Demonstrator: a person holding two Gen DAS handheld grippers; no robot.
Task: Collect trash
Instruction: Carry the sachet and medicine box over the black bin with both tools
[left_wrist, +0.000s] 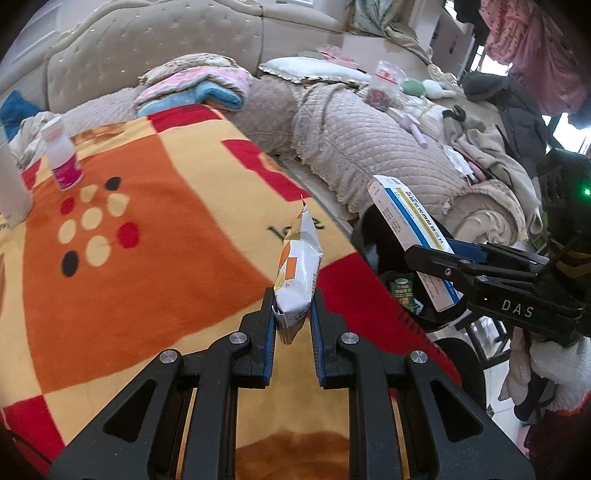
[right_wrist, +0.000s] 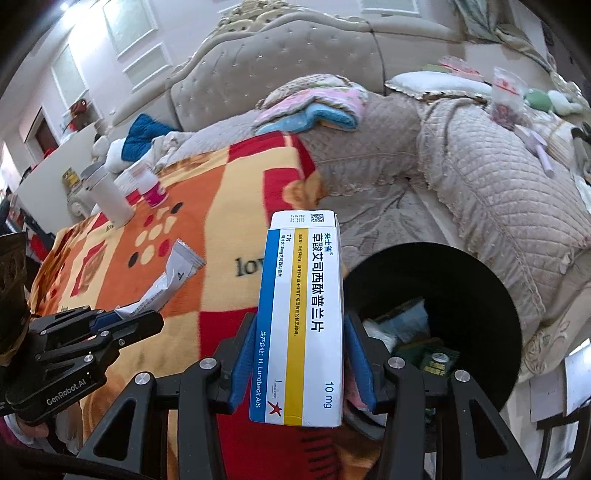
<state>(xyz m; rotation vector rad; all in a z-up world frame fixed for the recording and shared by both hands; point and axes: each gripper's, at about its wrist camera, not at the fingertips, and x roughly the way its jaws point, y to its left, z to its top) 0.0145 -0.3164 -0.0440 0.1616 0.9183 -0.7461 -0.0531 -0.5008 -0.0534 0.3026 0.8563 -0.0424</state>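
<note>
Right wrist view: right gripper (right_wrist: 301, 354) grasps the box (right_wrist: 301, 317) just left of the bin (right_wrist: 480, 280); left gripper (left_wrist: 291, 314) clenches a wrapper (left_wrist: 297, 273) above the blanket (left_wrist: 147, 258). Carrying step; next, reach over the bin and release

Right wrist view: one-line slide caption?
Right gripper clamps a medicine box beside the black trash bin; left gripper holds a white wrapper over the blanket.

Blanket-covered surface (right_wrist: 221, 206) before the sofa (right_wrist: 480, 206), bin (right_wrist: 461, 273) at its right edge.
Bottle (right_wrist: 149, 186) and tumbler (right_wrist: 109, 199) stand at the far left; trash lies in the bin.
</note>
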